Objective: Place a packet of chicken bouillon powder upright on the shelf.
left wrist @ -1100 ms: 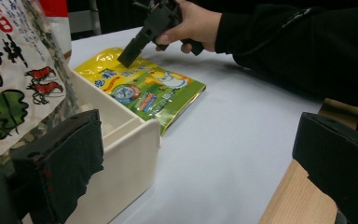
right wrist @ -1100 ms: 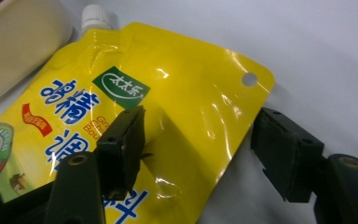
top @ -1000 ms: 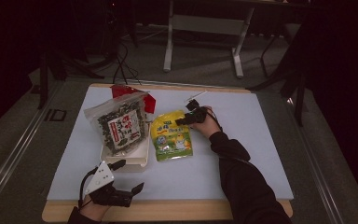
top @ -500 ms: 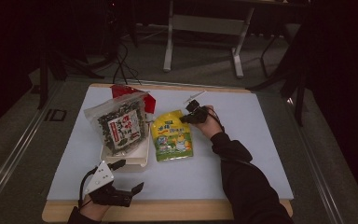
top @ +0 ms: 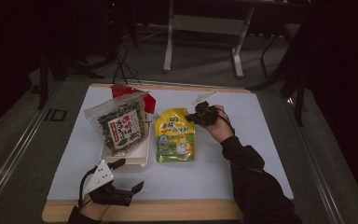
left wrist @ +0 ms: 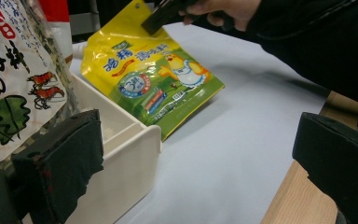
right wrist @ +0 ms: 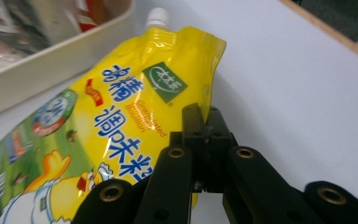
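We pinch the right edge of the yellow pouch [right wrist: 98, 121] in our right gripper [right wrist: 204, 140], lifting it off the table [top: 242, 154] beside the white tray [left wrist: 130, 154]. Our left gripper [left wrist: 191, 154] rests spread and empty. Next, we likely carry the pouch to the tray.

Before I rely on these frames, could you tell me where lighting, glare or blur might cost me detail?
High view: the lit table is readable but the surroundings fall into darkness. Left gripper view: the yellow pouch is sharp, while the near jaw pads and the seaweed bag are soft. Right gripper view: glare streaks the pouch's glossy film, and the white tray behind it is blurred.
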`<action>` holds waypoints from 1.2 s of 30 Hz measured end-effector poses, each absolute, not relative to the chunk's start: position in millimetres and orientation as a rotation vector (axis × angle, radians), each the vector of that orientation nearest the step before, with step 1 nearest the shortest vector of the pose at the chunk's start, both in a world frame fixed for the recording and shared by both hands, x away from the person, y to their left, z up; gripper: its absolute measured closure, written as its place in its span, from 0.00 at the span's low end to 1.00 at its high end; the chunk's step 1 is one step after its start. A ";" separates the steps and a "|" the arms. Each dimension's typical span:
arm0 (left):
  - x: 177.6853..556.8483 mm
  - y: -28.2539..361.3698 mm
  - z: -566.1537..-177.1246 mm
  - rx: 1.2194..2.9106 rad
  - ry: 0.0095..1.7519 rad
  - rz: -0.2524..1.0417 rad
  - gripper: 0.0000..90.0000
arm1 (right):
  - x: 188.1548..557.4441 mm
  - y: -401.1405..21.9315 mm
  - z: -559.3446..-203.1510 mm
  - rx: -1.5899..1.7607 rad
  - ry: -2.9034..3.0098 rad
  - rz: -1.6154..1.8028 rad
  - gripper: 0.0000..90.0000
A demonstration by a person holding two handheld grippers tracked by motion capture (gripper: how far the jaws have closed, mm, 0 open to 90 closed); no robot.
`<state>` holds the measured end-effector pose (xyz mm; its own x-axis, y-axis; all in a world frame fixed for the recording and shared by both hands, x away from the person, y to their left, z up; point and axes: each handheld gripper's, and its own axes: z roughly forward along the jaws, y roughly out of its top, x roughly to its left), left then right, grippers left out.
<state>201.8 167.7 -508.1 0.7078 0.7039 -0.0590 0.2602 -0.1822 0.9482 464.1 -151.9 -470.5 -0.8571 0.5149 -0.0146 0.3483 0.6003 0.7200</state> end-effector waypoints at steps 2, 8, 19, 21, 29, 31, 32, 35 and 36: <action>201.9 167.2 -507.9 1.758 0.766 0.477 0.03 | 456.3 -154.9 -463.8 0.680 2.590 1.123 1.00; 202.2 165.6 -507.1 1.757 0.762 0.475 0.03 | 428.8 -161.8 -443.8 0.592 2.537 1.198 1.00; 201.6 164.4 -506.2 1.758 0.755 0.477 0.03 | 379.7 -173.2 -426.2 0.430 2.472 1.319 1.00; 201.6 164.1 -506.4 1.758 0.755 0.477 0.03 | 372.5 -173.4 -423.6 0.401 2.470 1.340 1.00; 201.2 164.2 -506.2 1.754 0.756 0.482 0.03 | 349.2 -173.1 -418.5 0.315 2.472 1.358 1.00; 201.1 164.7 -506.4 1.747 0.761 0.480 0.03 | 344.0 -175.5 -418.5 0.301 2.484 1.390 1.00; 201.2 164.7 -506.5 1.747 0.762 0.479 0.03 | 341.1 -176.8 -418.7 0.295 2.481 1.392 1.00; 200.9 163.4 -506.6 1.752 0.757 0.481 0.03 | 333.7 -180.6 -420.3 0.270 2.493 1.387 1.00; 200.9 162.9 -506.7 1.755 0.755 0.480 0.03 | 331.6 -182.2 -420.9 0.260 2.496 1.384 1.00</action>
<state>200.9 162.9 -506.7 0.7138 0.6985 -0.0516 0.2494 -0.1846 0.9506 331.6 -182.2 -420.9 -0.9461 0.2865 -0.1512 0.0235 0.5262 0.8501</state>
